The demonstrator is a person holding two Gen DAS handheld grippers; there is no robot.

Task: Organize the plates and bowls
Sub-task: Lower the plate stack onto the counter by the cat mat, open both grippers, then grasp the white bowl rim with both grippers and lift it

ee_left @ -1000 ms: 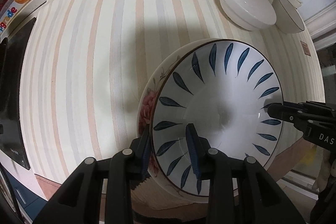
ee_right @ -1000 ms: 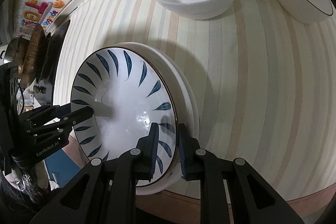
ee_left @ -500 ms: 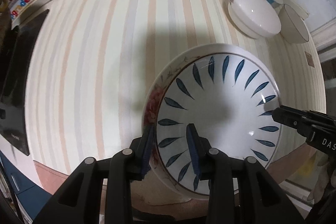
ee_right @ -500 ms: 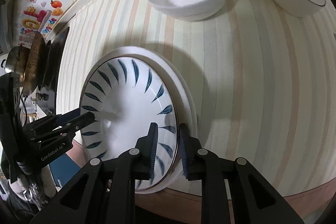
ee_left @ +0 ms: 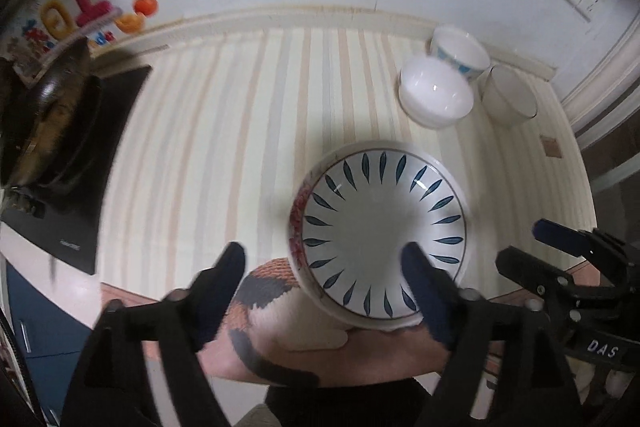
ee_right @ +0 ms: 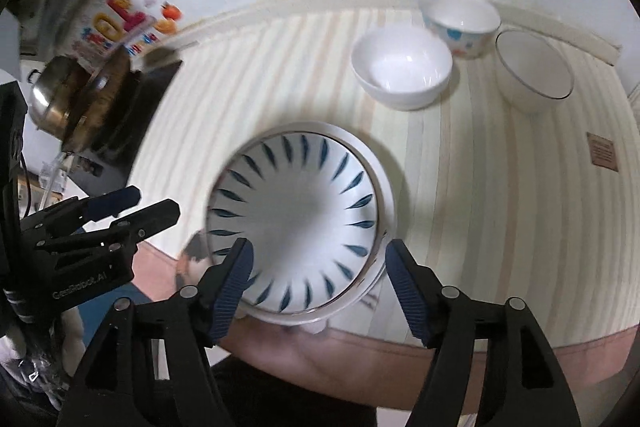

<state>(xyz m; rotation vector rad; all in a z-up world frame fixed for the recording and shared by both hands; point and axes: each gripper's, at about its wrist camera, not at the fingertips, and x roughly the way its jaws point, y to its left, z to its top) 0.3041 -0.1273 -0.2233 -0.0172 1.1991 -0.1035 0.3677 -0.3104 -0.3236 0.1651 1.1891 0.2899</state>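
The leaf-patterned plate (ee_left: 384,239) is seen stacked on a floral plate (ee_left: 298,211) at the worktop's (ee_left: 248,131) near edge, partly overhanging. Both the left gripper (ee_left: 324,279) and right gripper (ee_right: 318,267) are held wide, empty. The stack could be tipped off by a careless knock.

Right tongs (ee_right: 318,263) stand spread wide above the blue-leaf plate (ee_right: 294,223), touching nothing. That plate sits stacked on a white plate (ee_right: 388,187) at the striped worktop (ee_right: 500,207) edge. Left tongs (ee_right: 132,205), also parted, hover beside it; three bowls (ee_right: 402,67) sit well beyond.
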